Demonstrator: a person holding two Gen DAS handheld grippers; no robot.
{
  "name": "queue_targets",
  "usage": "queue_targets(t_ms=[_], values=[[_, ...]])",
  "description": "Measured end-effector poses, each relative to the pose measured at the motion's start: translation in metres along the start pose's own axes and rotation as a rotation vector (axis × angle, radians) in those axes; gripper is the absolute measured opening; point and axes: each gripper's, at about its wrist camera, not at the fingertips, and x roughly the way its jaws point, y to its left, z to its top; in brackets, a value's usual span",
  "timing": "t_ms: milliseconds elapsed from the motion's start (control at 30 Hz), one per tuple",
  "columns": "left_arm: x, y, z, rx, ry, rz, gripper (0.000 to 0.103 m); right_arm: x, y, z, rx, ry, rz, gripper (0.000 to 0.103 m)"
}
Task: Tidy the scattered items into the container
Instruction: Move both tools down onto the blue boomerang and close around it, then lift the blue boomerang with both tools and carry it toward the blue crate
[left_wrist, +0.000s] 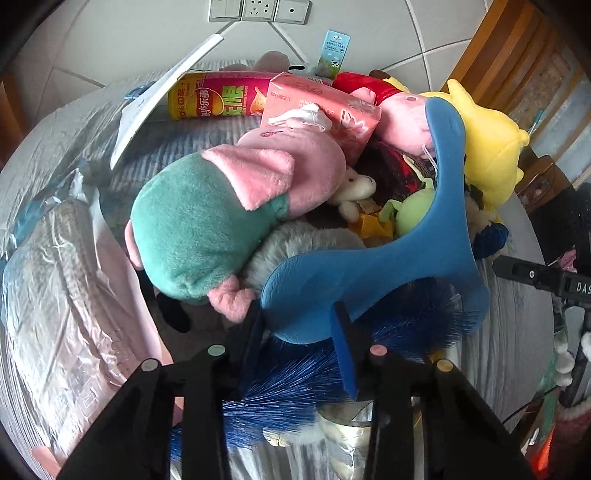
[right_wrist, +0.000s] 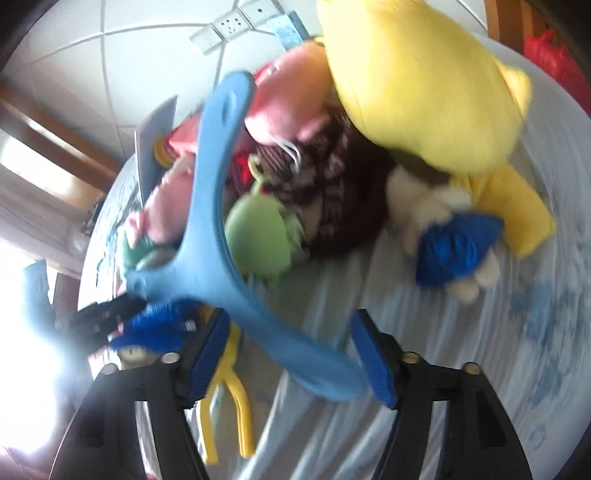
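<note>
My left gripper (left_wrist: 299, 332) is shut on the head of a blue plastic brush (left_wrist: 369, 273); its long handle rises to the upper right and its blue bristles hang below. The brush lies over a pile of toys: a pink pig plush in a green dress (left_wrist: 207, 221), a pink tissue box (left_wrist: 325, 107), a chips can (left_wrist: 218, 96), a yellow plush (left_wrist: 487, 147) and a green toy (left_wrist: 417, 206). In the blurred right wrist view my right gripper (right_wrist: 291, 354) is open around the brush head's edge (right_wrist: 295, 347), with the brush (right_wrist: 210, 184) and yellow plush (right_wrist: 424, 85) ahead.
The pile lies on a pale bed sheet (right_wrist: 461, 332). A silver foil bag (left_wrist: 55, 258) lies at the left. A white lid or board (left_wrist: 162, 92) leans behind. A yellow plastic piece (right_wrist: 229, 398) lies below the right gripper. A tiled wall with sockets (left_wrist: 258, 9) stands behind.
</note>
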Motion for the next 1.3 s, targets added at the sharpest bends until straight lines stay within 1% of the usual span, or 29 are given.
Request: queue_targets(t_ms=[233,267,333,367,400,433,467,500,533,600,633,667,700,733,767,833,867,967,1067,1167,1200,1233,1300], values=[[0.008,-0.001,0.002,0.006,0.007,0.000,0.037,0.024,0.022,0.044,-0.010,-0.012,0.066,0.070],[0.009,0.000,0.003,0.004,0.007,-0.001,0.037,0.025,0.023,0.045,-0.014,-0.010,0.069,0.070],[0.012,0.000,0.004,0.006,0.006,0.003,0.038,0.040,0.029,0.052,-0.029,0.019,0.077,0.070],[0.013,-0.001,0.005,0.010,0.005,0.009,0.045,0.048,0.030,0.054,-0.030,0.038,0.075,0.070],[0.015,-0.001,0.006,0.008,0.009,0.018,0.056,0.052,0.028,0.055,-0.031,0.047,0.069,0.070],[0.017,-0.001,0.008,0.006,0.013,0.027,0.062,0.056,0.027,0.055,-0.029,0.055,0.064,0.070],[0.020,0.000,0.009,0.002,0.016,0.027,0.070,0.058,0.024,0.052,-0.019,0.055,0.076,0.070],[0.022,0.000,0.010,-0.003,0.019,0.026,0.072,0.057,0.021,0.050,-0.012,0.059,0.074,0.071],[0.023,0.000,0.010,-0.007,0.020,0.018,0.072,0.056,0.018,0.048,-0.004,0.063,0.073,0.073],[0.023,-0.001,0.011,-0.007,0.020,0.005,0.072,0.053,0.013,0.043,0.003,0.070,0.070,0.073],[0.022,-0.004,0.011,-0.001,0.019,0.001,0.072,0.051,0.010,0.039,0.004,0.072,0.068,0.069],[0.021,-0.006,0.011,0.005,0.018,-0.004,0.066,0.049,0.008,0.035,0.005,0.073,0.078,0.062],[0.021,-0.008,0.011,0.011,0.017,-0.008,0.050,0.048,0.006,0.034,0.010,0.076,0.100,0.051],[0.020,-0.011,0.011,0.019,0.016,-0.010,0.045,0.047,0.005,0.032,0.014,0.080,0.121,0.046],[0.018,-0.015,0.011,0.033,0.007,0.011,0.044,0.049,0.007,0.033,0.008,0.082,0.119,0.045],[0.013,-0.020,0.011,0.054,-0.006,0.035,0.038,0.051,0.011,0.035,-0.004,0.086,0.115,0.044],[0.007,-0.021,0.011,0.054,-0.019,0.028,0.035,0.052,0.012,0.036,-0.010,0.089,0.113,0.044],[-0.016,-0.021,0.009,0.070,-0.070,0.018,0.034,0.051,0.020,0.034,-0.040,0.091,0.145,0.044],[-0.007,-0.013,0.009,0.038,-0.047,0.011,0.034,0.072,0.030,0.033,-0.046,0.115,0.141,0.044],[0.003,-0.005,0.009,0.004,-0.022,0.004,0.034,0.077,0.028,0.036,-0.032,0.116,0.164,0.045],[0.005,-0.001,0.011,-0.022,-0.017,-0.020,0.034,0.077,0.027,0.037,-0.029,0.116,0.168,0.045],[0.008,0.002,0.012,-0.035,-0.009,-0.033,0.035,0.078,0.027,0.038,-0.026,0.116,0.173,0.045],[0.014,0.006,0.014,-0.059,0.007,-0.057,0.044,0.081,0.020,0.038,0.003,0.120,0.203,0.048]])
